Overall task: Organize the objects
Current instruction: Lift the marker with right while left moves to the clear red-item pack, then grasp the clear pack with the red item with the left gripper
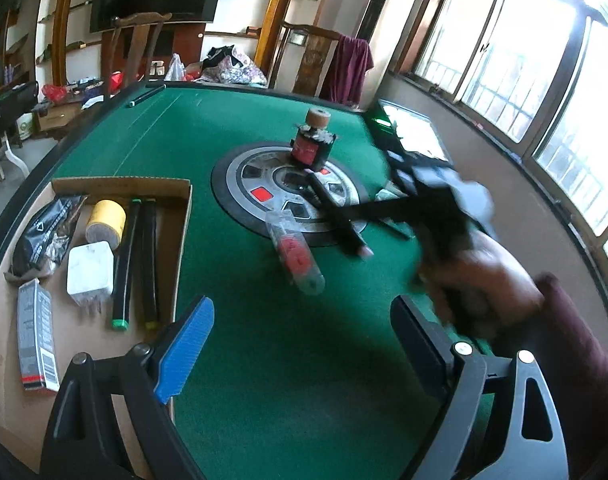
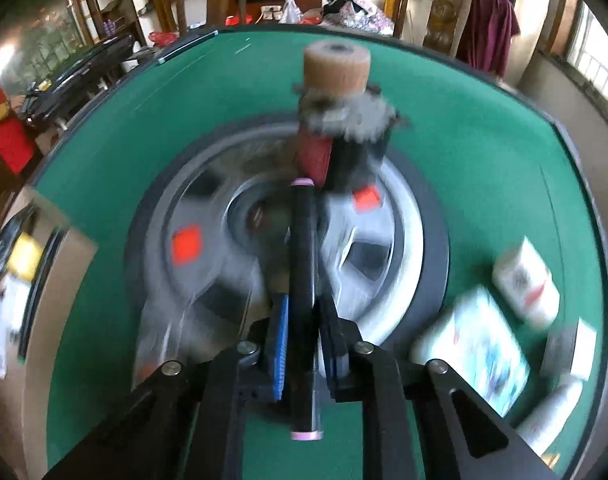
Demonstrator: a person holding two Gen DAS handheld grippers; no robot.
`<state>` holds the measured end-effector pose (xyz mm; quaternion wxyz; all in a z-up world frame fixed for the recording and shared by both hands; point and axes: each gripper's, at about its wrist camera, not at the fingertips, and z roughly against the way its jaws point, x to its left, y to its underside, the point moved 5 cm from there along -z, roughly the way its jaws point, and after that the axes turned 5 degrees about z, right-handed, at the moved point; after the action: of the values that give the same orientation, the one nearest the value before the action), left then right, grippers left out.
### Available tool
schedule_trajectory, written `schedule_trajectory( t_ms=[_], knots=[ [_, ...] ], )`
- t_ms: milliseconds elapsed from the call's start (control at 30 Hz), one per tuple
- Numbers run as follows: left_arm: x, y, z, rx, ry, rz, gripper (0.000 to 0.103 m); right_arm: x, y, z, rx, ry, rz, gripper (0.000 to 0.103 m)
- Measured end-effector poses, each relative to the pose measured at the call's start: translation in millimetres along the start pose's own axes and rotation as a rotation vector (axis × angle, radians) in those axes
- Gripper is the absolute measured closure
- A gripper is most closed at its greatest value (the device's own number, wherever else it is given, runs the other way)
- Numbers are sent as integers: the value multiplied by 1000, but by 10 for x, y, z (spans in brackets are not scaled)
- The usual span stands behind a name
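Note:
A black marker with pink ends (image 2: 302, 280) stands clamped between the pads of my right gripper (image 2: 301, 312), over the grey round hub (image 2: 392, 240) of the green table. The left wrist view shows that same marker (image 1: 336, 216) held by the blurred right gripper (image 1: 356, 214), with a hand (image 1: 480, 276) behind it. My left gripper (image 1: 299, 316) is open above bare green felt, nothing between its fingers. A cardboard tray (image 1: 179, 216) at the left holds two black markers (image 1: 137, 260), a yellow roll (image 1: 105, 222), a white charger (image 1: 91, 272) and a grey box (image 1: 35, 340).
A clear tube with red contents (image 1: 295, 256) lies on the felt in front of the hub. A black and red container with a tan roll on top (image 1: 312, 140) stands at the hub's far edge. White packets and bottles (image 2: 524, 276) lie at the right.

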<state>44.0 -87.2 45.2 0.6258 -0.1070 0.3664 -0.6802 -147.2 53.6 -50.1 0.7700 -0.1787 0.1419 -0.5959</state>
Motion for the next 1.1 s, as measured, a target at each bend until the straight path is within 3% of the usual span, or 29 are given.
schedule_trajectory(
  t_ms=[200,267,333,367,533,733,833,900,933,1100],
  knots=[
    [-138,-167,-353,-3,-95,-87,16,-100,577,213,-35,15,-58,87],
    [-170,-229,-528,6,-130,-111,31,-158,659,267,-65,3,-82,87],
    [-182,-262,-727,40,-157,-120,56,-197,708,302,-90,-10,-99,87],
    [-180,-269,-832,61,-164,-117,59,-206,720,307,-95,-3,-95,87],
    [-71,-281,-1194,111,-244,-92,57,-136,756,290,-115,29,-62,87],
    [-147,-299,-1409,146,-275,-139,55,-173,828,314,-124,27,-62,87],
    [-163,-257,-1434,113,-266,-163,56,-163,839,314,-126,41,-52,87],
    [-116,-257,-1422,115,-232,-130,67,-152,838,309,-128,55,-42,87],
    [-88,-264,-1408,113,-237,-125,87,-149,839,309,-130,59,-39,87],
    [66,-258,-1260,103,-175,-49,90,-127,828,297,-153,85,-23,87]
  ],
)
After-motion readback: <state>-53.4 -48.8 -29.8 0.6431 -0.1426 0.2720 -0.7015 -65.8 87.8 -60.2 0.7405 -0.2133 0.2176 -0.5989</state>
